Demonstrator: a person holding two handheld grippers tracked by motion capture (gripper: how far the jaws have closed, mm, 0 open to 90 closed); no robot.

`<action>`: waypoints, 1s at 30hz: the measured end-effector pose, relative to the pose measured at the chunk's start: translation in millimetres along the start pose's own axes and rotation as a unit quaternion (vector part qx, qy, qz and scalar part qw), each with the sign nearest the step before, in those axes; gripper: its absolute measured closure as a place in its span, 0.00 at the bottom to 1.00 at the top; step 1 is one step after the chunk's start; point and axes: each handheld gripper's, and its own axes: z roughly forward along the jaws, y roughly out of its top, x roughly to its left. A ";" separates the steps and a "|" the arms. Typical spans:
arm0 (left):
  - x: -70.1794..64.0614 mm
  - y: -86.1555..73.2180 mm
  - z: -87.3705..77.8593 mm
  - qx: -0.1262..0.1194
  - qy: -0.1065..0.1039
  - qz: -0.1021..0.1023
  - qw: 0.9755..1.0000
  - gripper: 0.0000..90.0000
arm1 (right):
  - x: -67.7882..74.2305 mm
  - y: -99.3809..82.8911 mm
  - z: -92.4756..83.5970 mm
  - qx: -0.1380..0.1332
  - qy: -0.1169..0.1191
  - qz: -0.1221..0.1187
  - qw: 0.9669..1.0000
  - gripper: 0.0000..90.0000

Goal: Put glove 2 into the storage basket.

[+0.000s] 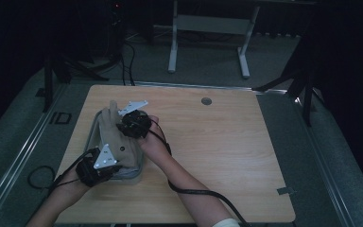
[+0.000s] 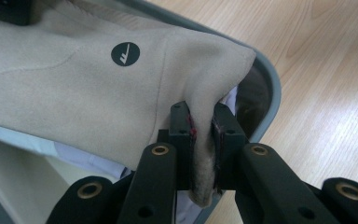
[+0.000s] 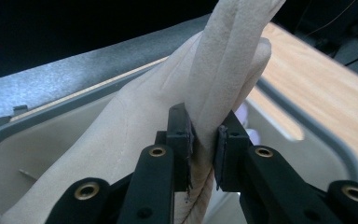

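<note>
A beige suede glove (image 1: 118, 137) lies over a shallow grey-rimmed tray (image 1: 94, 124) at the table's left side. Its cuff end with a round black logo (image 2: 125, 53) is pinched in my left gripper (image 2: 202, 122), which is shut on a fold of the fabric near the tray's near edge. My right gripper (image 3: 204, 129) is shut on the glove's fingers (image 3: 228, 56), which stand up above the tray's far end. In the high view the left gripper (image 1: 99, 165) sits below the glove and the right gripper (image 1: 133, 124) at its upper right.
The wooden table (image 1: 217, 142) has a round cable hole (image 1: 206, 101) near its far edge. A pale lilac item (image 2: 88, 156) lies under the glove in the tray. Cables trail from both grippers. A white desk frame (image 1: 208, 28) stands on the floor beyond.
</note>
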 end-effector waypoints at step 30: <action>8.4 -11.6 24.0 0.011 -0.042 -0.036 0.998 0.85 | -19.9 -18.3 28.0 0.042 0.013 0.022 0.999 0.37</action>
